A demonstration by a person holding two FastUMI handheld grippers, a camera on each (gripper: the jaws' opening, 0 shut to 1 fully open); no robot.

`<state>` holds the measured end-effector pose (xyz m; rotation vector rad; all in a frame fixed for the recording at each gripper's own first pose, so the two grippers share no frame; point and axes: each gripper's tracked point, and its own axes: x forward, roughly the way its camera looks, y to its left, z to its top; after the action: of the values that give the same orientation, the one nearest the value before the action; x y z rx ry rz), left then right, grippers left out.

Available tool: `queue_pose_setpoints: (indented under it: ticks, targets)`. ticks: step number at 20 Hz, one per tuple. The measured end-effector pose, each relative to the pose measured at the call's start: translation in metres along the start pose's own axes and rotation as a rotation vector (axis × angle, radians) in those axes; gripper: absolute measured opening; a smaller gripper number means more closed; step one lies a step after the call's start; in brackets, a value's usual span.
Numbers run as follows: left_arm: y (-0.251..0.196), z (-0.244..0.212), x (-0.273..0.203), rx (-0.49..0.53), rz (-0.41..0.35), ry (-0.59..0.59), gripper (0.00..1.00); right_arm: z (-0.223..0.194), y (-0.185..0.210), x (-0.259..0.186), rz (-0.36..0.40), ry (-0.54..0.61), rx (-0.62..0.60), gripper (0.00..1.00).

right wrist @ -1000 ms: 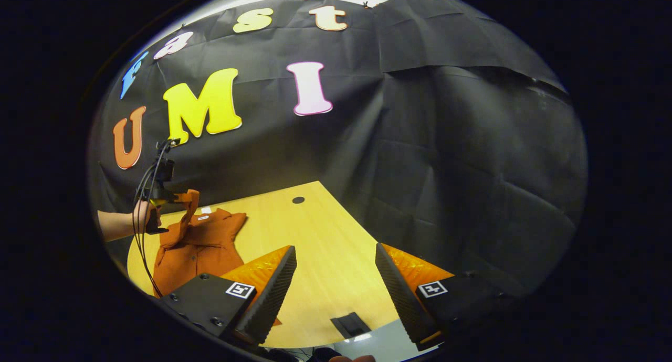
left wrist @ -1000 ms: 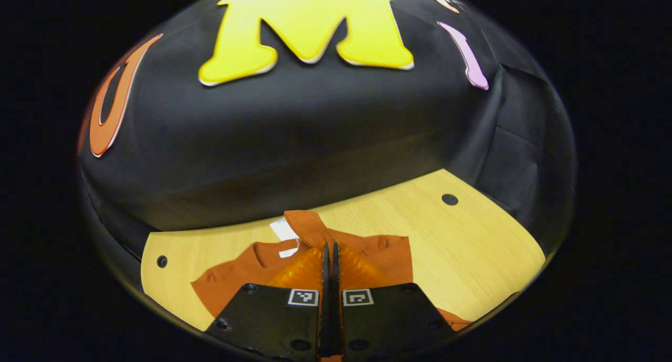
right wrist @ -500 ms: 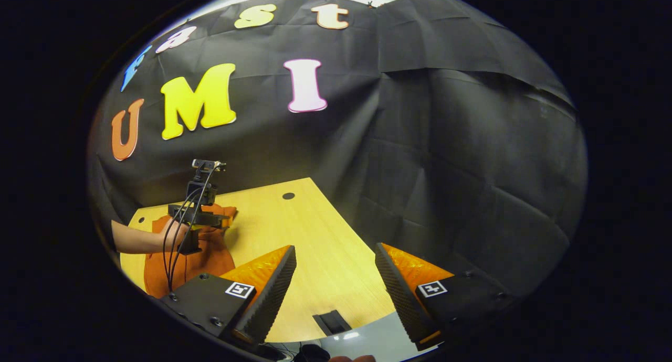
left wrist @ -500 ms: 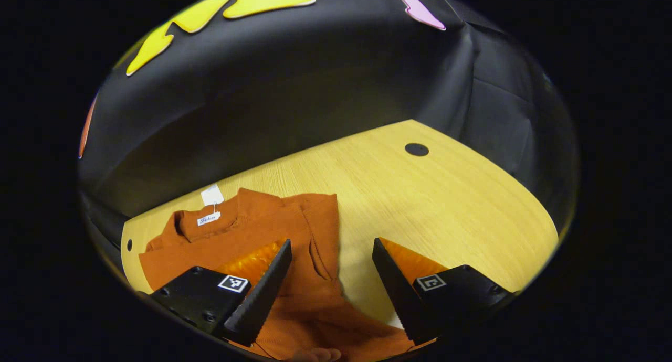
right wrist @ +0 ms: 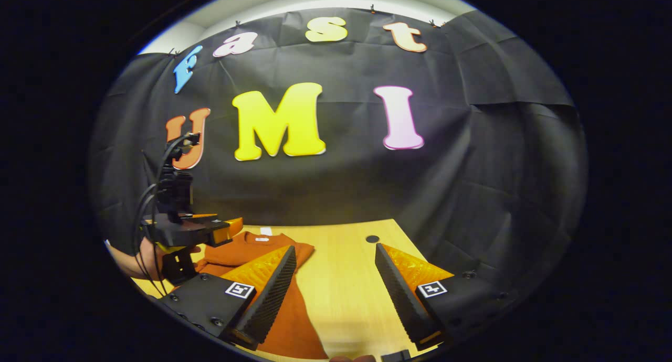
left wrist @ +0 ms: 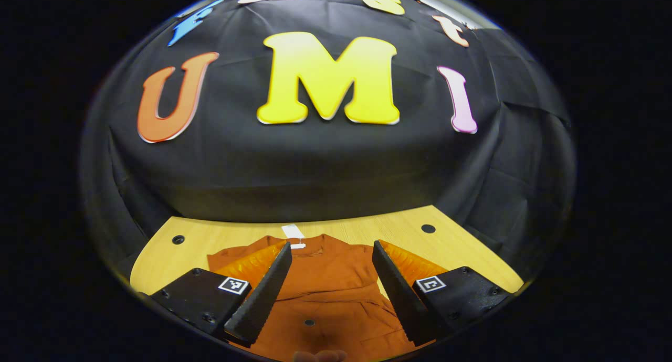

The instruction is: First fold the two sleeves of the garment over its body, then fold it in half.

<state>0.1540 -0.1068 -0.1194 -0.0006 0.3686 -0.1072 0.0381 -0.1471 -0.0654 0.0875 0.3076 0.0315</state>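
On the pale wooden table (left wrist: 462, 246), toward its left side in the right gripper view, lay the rust-orange garment (left wrist: 325, 278), collar to the back wall with a white tag (left wrist: 293, 232) at the neck. The left gripper (left wrist: 329, 288) hung just above the garment's body, its two fingers spread wide and gripping nothing, cloth showing in the gap between them; seen from the right gripper view, the same tool (right wrist: 197, 231) sat in a person's hand (right wrist: 137, 257), cables trailing up from it. A ridge of doubled cloth ran across the chest below the collar, which reads as one sleeve already laid over the body, though the fold's exact edge was hard to make out. Moving right, the garment's right-hand edge (right wrist: 296, 304) ran down between the fingers of the right gripper (right wrist: 336, 294), and that tool too stood agape, empty, over bare tabletop beside the cloth. Further right there was only wood and a small dark hole (right wrist: 372, 238) in the table. By the look of it, the second sleeve was yet to be settled, and the half fold was not yet done.
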Motion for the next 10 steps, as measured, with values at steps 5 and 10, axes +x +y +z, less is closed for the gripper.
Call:
queue_pose_setpoints:
  ticks: [5, 10]
  targets:
    - [0.114, 0.04, -0.103, -0.044, 0.159, -0.172, 0.99, 0.023, 0.075, 0.019, 0.152, -0.047, -0.006, 0.97]
    - [0.162, 0.023, -0.139, -0.071, 0.215, -0.14, 0.98, 0.01, 0.09, 0.018, 0.19, -0.01, -0.038, 0.96]
